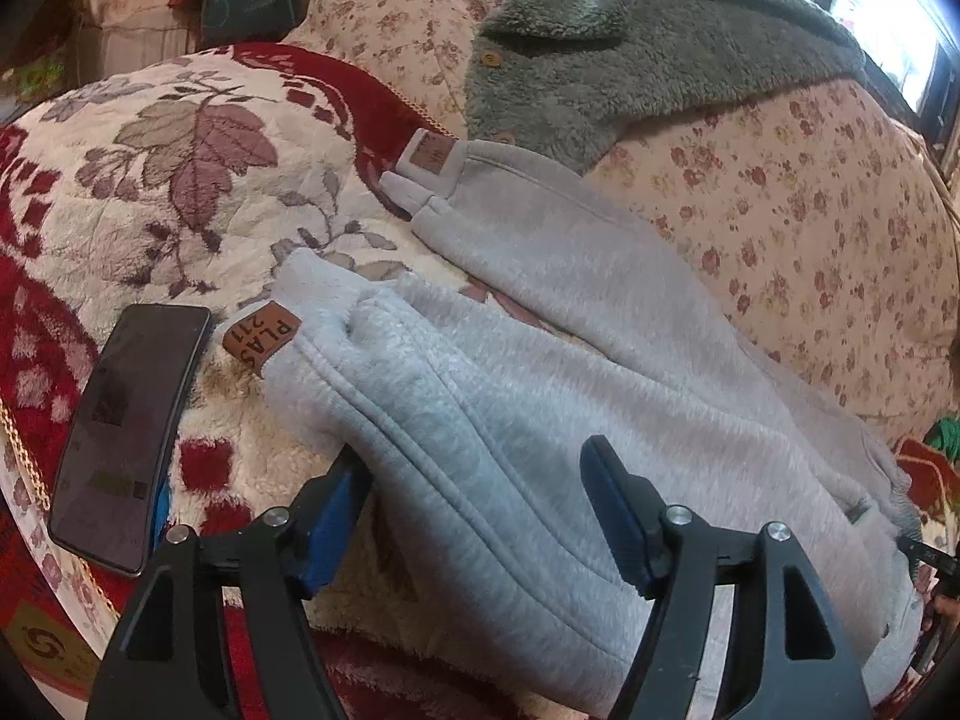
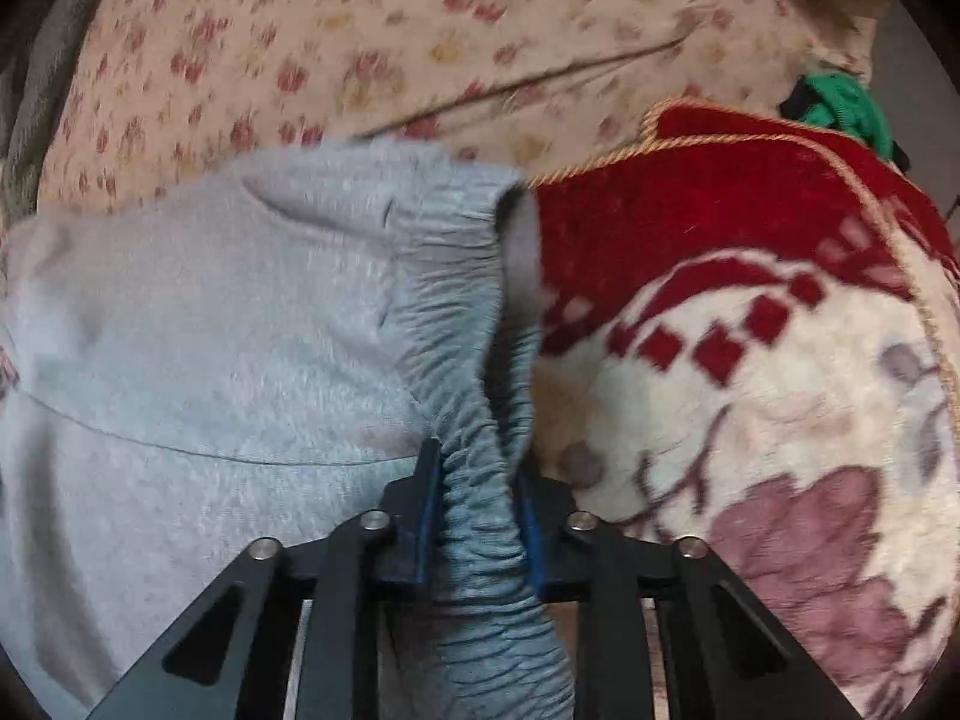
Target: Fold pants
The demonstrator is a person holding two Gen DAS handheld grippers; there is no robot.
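Observation:
Light grey fleece pants (image 1: 540,360) lie spread on a blanket, both legs running to the upper left. Each cuff bears a brown label (image 1: 261,336). My left gripper (image 1: 474,480) is open. Its blue-padded fingers (image 1: 618,516) stand either side of the near leg, which lies loose between them. In the right wrist view the pants (image 2: 210,330) fill the left half. My right gripper (image 2: 477,468) is shut on the gathered elastic waistband (image 2: 456,276), pinching a bunch of it between the pads.
A dark phone (image 1: 126,438) lies on the red and cream floral blanket (image 1: 150,180) left of the left gripper. A grey fleece jacket (image 1: 630,42) rests on a floral quilt (image 1: 810,210) behind the pants. A green item (image 2: 840,102) sits at the blanket's far corner.

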